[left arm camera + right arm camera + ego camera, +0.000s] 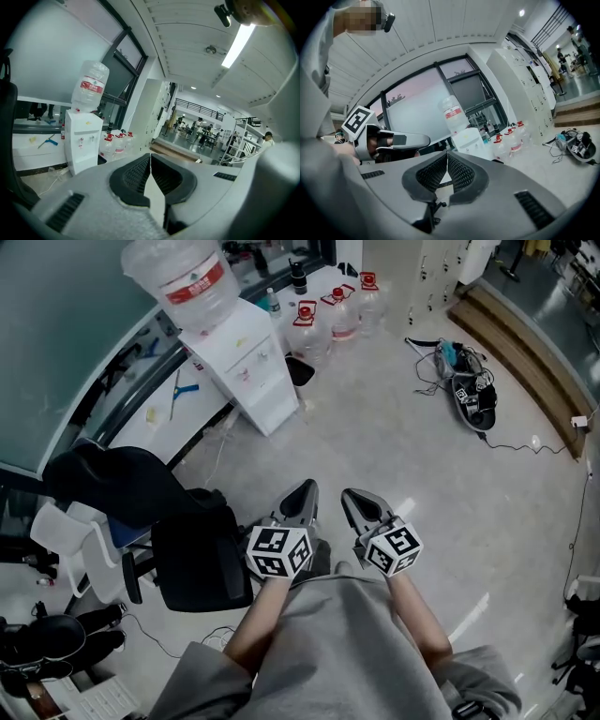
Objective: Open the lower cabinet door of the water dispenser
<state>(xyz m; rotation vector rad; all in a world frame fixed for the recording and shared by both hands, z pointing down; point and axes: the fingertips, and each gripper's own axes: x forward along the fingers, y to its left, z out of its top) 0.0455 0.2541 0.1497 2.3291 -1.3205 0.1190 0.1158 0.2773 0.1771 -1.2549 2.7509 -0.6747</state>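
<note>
The white water dispenser (246, 367) stands on the floor ahead of me at the upper left, with an upturned water bottle (184, 279) on top. Its lower cabinet door (273, 401) looks closed. My left gripper (300, 498) and right gripper (359, 503) are held side by side over the floor, well short of the dispenser, both shut and empty. The left gripper view shows the dispenser (82, 139) far off at the left, beyond the left gripper (150, 156). In the right gripper view the dispenser (469, 140) is behind the right gripper (447, 154), and the left gripper (423, 138) shows at the left.
A black office chair (190, 554) stands close at my left. Several full water bottles (328, 320) sit on the floor right of the dispenser. A bag with cables (469, 382) lies at the right near a wooden step (525, 348). A white counter (164, 413) runs behind the dispenser.
</note>
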